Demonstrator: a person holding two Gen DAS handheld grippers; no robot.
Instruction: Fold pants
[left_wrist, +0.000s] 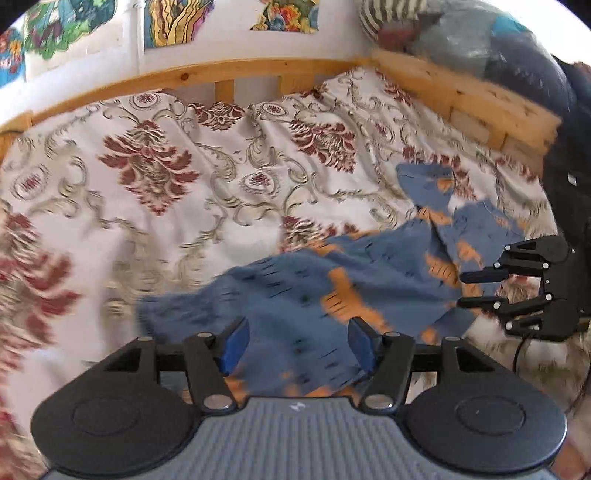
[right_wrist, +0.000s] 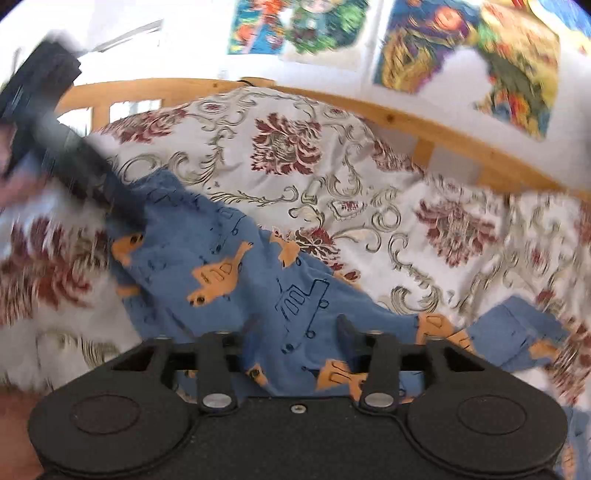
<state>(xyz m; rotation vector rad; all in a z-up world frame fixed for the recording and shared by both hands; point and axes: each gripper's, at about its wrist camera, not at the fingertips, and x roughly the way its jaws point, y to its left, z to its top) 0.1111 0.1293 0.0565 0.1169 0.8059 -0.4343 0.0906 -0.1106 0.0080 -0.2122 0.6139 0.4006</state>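
Wooden-framed bed (left_wrist: 280, 72) with a cream bedspread printed in dark red florals and grey scrolls (left_wrist: 155, 177) fills both views; colourful paper cutouts on the white wall (right_wrist: 465, 55) behind it. On the spread lie small blue fabric pants with orange dinosaur and dark line-drawn prints (left_wrist: 295, 288), rumpled, near the front edge of the bed, close under both tools.

Progress, judging from how the cloth lies: barely started. Pants are spread out, creased, no clean fold visible; legs look splayed apart at the far end rather than laid one on the other. Leg-over-leg fold and the lengthwise fold both look left to do.

Orientation: in the left wrist view the long axis runs diagonally, wide end near the camera, narrower leg ends pointing away to the upper right. Right wrist view shows the same diagonal, upper left to lower right. Which end is the waistband is hard to say, blur.

Left gripper (left_wrist: 297, 341): blue pads (left_wrist: 234, 345) wide apart, released, cloth lying between them but not pinched. Right gripper (right_wrist: 295, 339): jaws spread, nothing clamped, hovering over the fabric; it also shows at the pants' right edge in the left view.
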